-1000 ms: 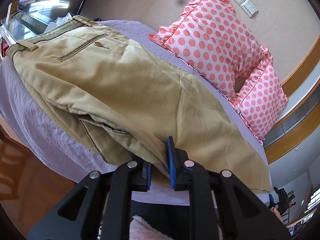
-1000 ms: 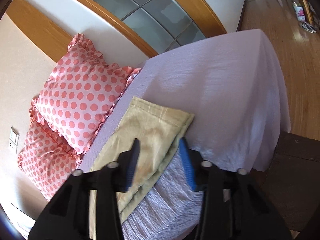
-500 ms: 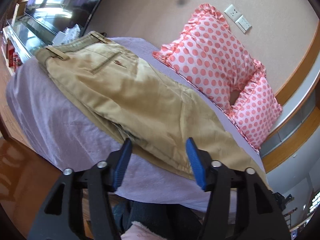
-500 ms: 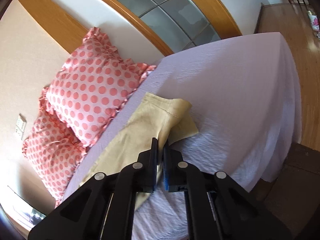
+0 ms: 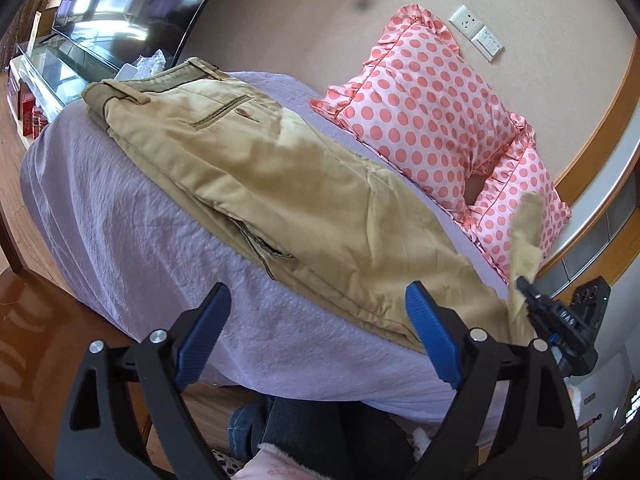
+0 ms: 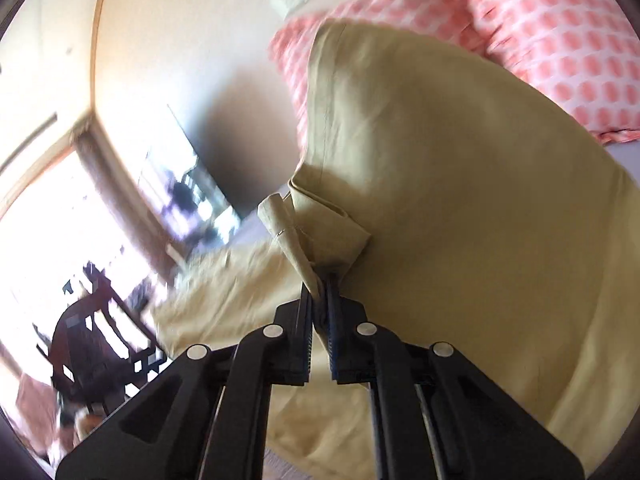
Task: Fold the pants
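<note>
Khaki pants (image 5: 288,200) lie lengthwise on a lilac-covered bed (image 5: 120,248), waistband at the far left, legs running right. My left gripper (image 5: 316,332) is open and empty, just off the bed's near edge below the pants. My right gripper (image 6: 320,292) is shut on the hem end of the pant legs (image 6: 440,184) and holds it lifted off the bed; the raised cloth fills its view. The right gripper also shows in the left wrist view (image 5: 560,320), with the hem (image 5: 526,240) standing up above it.
Two pink polka-dot pillows (image 5: 424,112) lean on the wall behind the pants. A TV (image 5: 132,4) on a glass stand is at far left. A dark wooden chair (image 6: 96,328) stands beyond the bed. The person's legs (image 5: 312,432) are below the bed edge.
The left gripper let go of the pants, opened and backed off the bed edge. The right gripper closed on the leg hem, lifted it and swung toward the waistband end.
</note>
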A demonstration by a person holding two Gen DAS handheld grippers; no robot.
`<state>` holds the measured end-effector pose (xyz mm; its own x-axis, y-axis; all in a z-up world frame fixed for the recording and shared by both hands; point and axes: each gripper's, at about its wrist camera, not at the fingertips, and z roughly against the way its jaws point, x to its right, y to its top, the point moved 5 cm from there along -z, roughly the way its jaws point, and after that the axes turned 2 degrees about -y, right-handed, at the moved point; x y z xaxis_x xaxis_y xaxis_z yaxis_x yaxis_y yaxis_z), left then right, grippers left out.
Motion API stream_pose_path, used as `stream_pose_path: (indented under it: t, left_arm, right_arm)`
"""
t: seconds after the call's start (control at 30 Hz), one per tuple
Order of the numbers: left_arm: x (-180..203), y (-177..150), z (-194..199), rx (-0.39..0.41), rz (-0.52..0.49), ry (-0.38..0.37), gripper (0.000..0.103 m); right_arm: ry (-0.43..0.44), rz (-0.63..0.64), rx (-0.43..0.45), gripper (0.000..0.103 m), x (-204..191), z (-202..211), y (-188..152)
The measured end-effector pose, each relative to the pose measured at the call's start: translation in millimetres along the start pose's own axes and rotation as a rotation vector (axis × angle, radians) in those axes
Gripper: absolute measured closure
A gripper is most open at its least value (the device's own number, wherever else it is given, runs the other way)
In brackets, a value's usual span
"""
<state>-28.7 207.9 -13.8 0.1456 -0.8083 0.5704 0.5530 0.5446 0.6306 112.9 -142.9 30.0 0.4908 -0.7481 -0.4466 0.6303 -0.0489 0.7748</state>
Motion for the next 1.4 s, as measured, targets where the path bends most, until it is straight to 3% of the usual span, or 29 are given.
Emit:
stream_pose_path:
  t: [0.07, 0.13, 0.3, 0.77, 0.9, 1.03, 1.13, 1.23, 1.3, 1.37, 1.4]
  left_arm:
    - [2, -2, -2, -0.009, -0.008, -0.020, 0.012]
    - [3, -2, -5, -0.015, -0.017, -0.032, 0.012]
    - [9, -2, -18, -0.033, -0.026, -0.048, 0.012]
    - [11, 15, -23, -0.017, 0.002, 0.010, 0.007]
    - [8, 37, -16, 0.044, -0.015, 0.065, 0.007]
    - [-25, 62, -21, 0.072, 0.058, 0.160, 0.007]
    - [-48, 79, -18, 0.099, 0.148, 0.149, 0.011]
    - [-67, 93, -15, 0.110, 0.251, 0.129, 0.018]
    - [-79, 100, -16, 0.113, 0.280, 0.168, 0.037]
    - [-89, 105, -21, 0.094, 0.304, 0.225, 0.082]
    - [-92, 107, -21, 0.088, 0.310, 0.235, 0.085]
  right_arm:
    - [-0.018, 0.090, -0.092, 0.086, -19, -23, -28]
    - [-0.022, 0.092, -0.101, 0.058, -18, -25, -41]
    - [-0.053, 0.014, -0.044, 0.041, 7, -5, -35]
    - [-0.044, -0.023, -0.028, 0.032, 12, -5, -39]
    - [-0.038, -0.023, -0.021, 0.031, 12, -4, -40]
    - [-0.031, -0.026, -0.015, 0.031, 12, -3, -41]
    - [-0.025, -0.024, -0.014, 0.031, 12, -2, -42]
    - [-0.019, -0.022, -0.011, 0.031, 11, 0, -42]
    - [-0.013, -0.023, -0.006, 0.031, 11, 2, -43]
    - [-0.005, -0.023, 0.000, 0.031, 11, 5, -43]
    - [-0.003, -0.022, 0.004, 0.031, 11, 7, -43]
